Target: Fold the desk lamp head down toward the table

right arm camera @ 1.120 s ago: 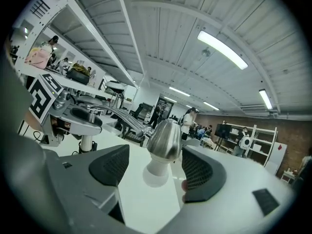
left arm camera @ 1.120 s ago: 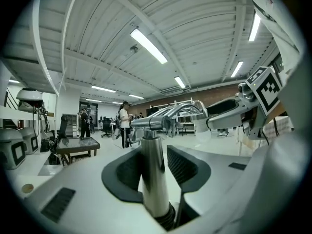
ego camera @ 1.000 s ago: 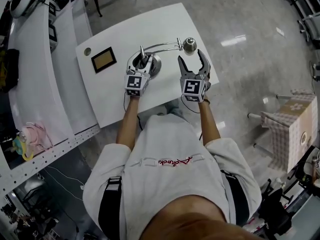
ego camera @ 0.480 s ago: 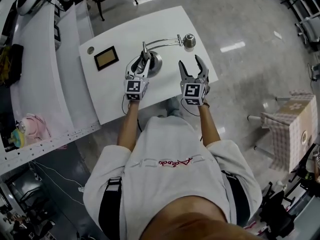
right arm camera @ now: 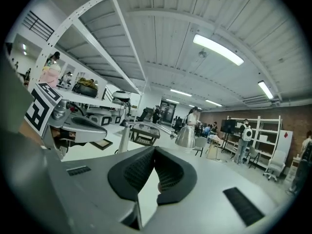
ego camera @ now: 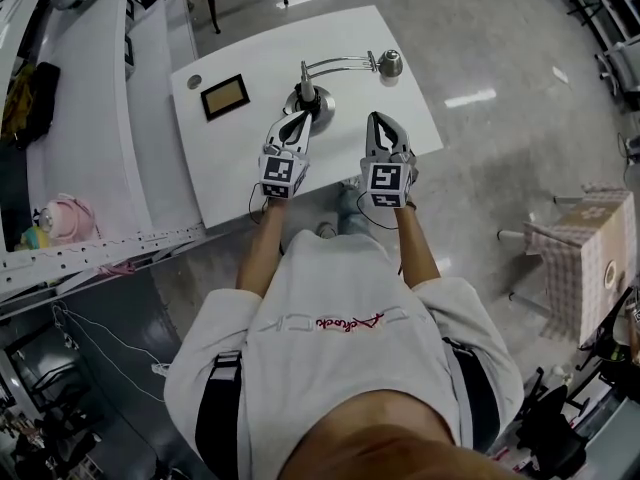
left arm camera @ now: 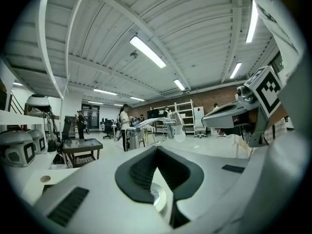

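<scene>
Small framed plaque lies flat on the white desk, left of centre. Left gripper: jaws closed together, nothing held, tips just short of the lamp's round base. Desk lamp stands mid-desk, its arm curving right to the head. Right gripper: jaws closed, empty, apart from the lamp.

Both arms stretch forward toward twelve o'clock, side by side. The left tool and the right tool both have jaws pressed together, empty.
</scene>
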